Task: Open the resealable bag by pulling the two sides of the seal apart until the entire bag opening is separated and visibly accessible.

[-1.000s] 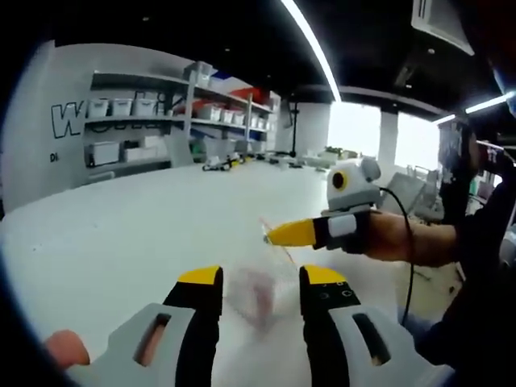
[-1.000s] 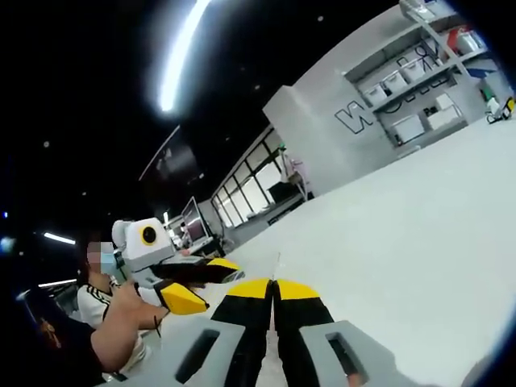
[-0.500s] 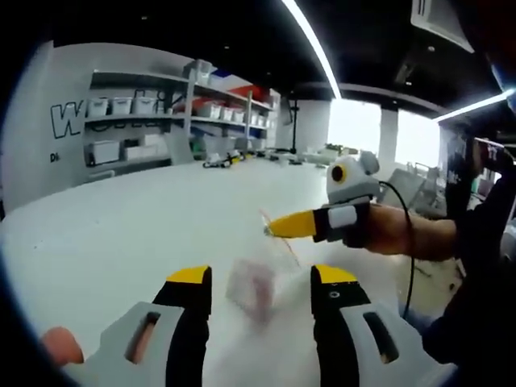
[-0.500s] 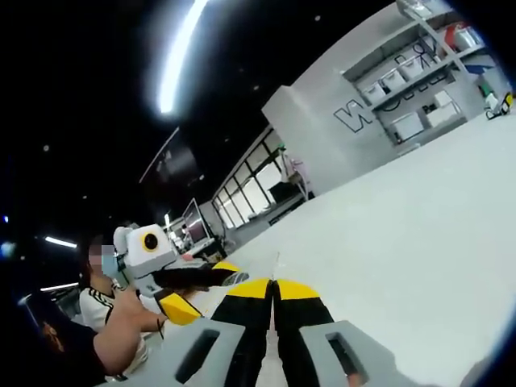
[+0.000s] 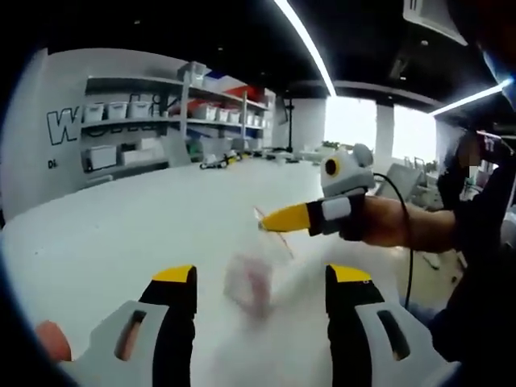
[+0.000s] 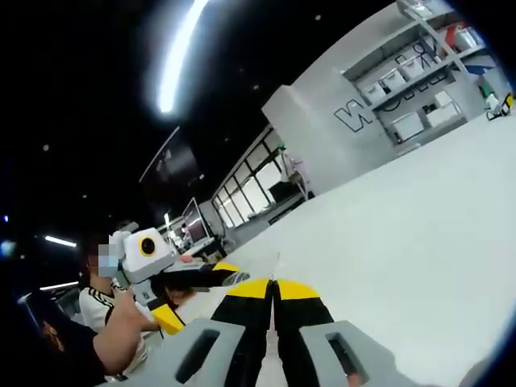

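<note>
A clear resealable bag (image 5: 250,284) with something pinkish inside hangs blurred above the white table (image 5: 121,234). My right gripper (image 5: 268,221) comes in from the right, its yellow jaws shut on the bag's top edge. My left gripper (image 5: 260,276) stands wide open, one jaw on each side of the bag, and does not appear to touch it. In the right gripper view, the right gripper (image 6: 272,284) is shut with a thin clear strip of the bag (image 6: 278,264) rising from its tips. The left gripper (image 6: 200,292) shows at the left with its jaws spread.
Shelves (image 5: 137,121) with white bins line the far wall behind the wide white table. The person's arm (image 5: 403,230) and dark sleeve reach in from the right. Windows and desks with monitors (image 6: 193,222) lie beyond the table's edge.
My left gripper's jaws have spread wider apart around the bag. The right gripper stays shut on the bag's top edge and has barely moved.
</note>
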`<state>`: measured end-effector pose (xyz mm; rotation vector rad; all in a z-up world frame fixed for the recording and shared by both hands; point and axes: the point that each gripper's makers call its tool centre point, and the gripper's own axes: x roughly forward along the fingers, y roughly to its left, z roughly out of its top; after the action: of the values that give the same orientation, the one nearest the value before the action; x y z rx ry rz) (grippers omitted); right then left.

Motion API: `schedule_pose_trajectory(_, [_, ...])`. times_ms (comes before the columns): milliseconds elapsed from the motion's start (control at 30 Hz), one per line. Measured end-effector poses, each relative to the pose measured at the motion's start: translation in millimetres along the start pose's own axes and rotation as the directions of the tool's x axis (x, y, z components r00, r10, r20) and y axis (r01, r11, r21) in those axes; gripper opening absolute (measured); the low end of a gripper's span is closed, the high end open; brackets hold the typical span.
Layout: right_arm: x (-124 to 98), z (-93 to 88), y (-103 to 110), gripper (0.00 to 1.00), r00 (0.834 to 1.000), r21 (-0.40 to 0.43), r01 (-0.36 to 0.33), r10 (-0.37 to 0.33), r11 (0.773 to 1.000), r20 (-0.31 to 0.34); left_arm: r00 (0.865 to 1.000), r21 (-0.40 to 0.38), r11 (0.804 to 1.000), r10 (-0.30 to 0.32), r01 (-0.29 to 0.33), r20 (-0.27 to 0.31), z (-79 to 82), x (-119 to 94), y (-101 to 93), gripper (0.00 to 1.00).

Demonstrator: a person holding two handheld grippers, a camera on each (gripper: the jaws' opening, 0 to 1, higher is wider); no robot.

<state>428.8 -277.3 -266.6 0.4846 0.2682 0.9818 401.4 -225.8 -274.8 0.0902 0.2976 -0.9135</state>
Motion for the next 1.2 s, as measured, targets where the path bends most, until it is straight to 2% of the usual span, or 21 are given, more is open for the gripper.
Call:
schedule_pose_trajectory(667, [0.9, -0.2, 1.5, 0.00, 1.000, -0.002, -0.002, 0.002, 1.000, -0.004, 0.999, 0.044, 0.999, 0.032, -0.032, 0.001, -5.7, -4.8, 3.8, 0.86])
schedule_pose_trajectory(867, [1.0, -0.4, 2.3, 0.00, 1.000, -0.001, -0.003, 0.003, 1.000, -0.003, 0.999, 0.063, 0.998, 0.031, -0.032, 0.005, -5.9, -5.6, 2.8, 0.88])
schedule_pose_trajectory(1200, [0.5, -0.3, 1.5, 0.00, 1.000, 0.003, -0.003, 0.003, 1.000, -0.002, 1.000, 0.077, 0.997, 0.027, -0.027, 0.001, -8.8, -5.0, 1.4, 0.99])
